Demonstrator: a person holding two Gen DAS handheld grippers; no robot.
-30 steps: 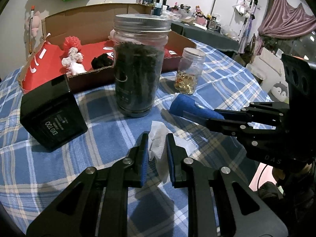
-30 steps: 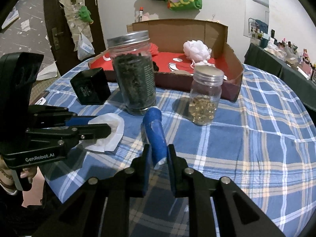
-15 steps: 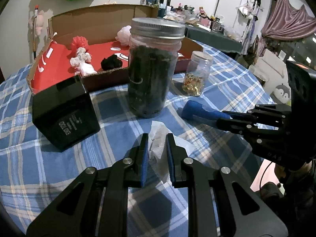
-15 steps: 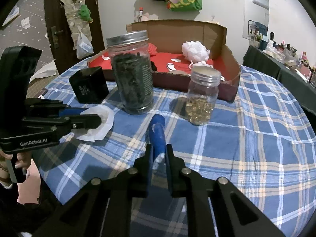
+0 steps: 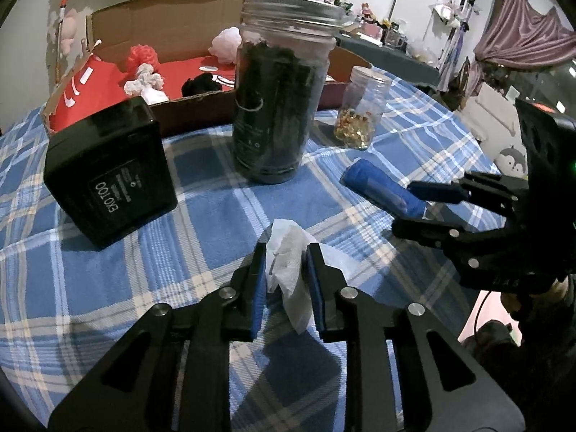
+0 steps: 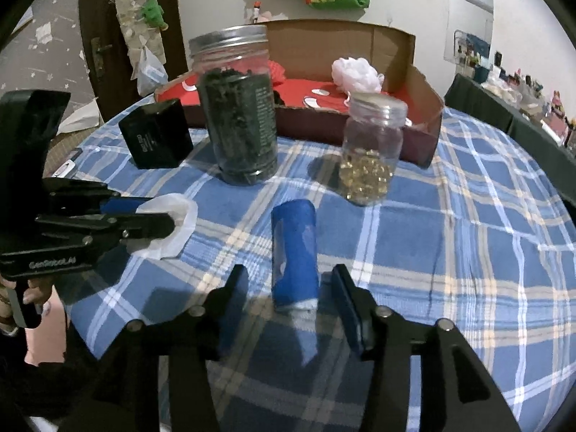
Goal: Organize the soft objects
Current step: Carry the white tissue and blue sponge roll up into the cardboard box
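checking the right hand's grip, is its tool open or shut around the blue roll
Open. The right tool has clear gaps between both fingers and the blue roll, which lies on the tablecloth.

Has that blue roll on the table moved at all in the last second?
Cannot tell. The blue roll still lies on the checked cloth near the small jar. What changed is the right gripper: its fingers were shut on the roll and now stand open beside it.

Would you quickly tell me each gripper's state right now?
Left gripper: shut on the crumpled white tissue.
Right gripper: open around the blue cloth roll.
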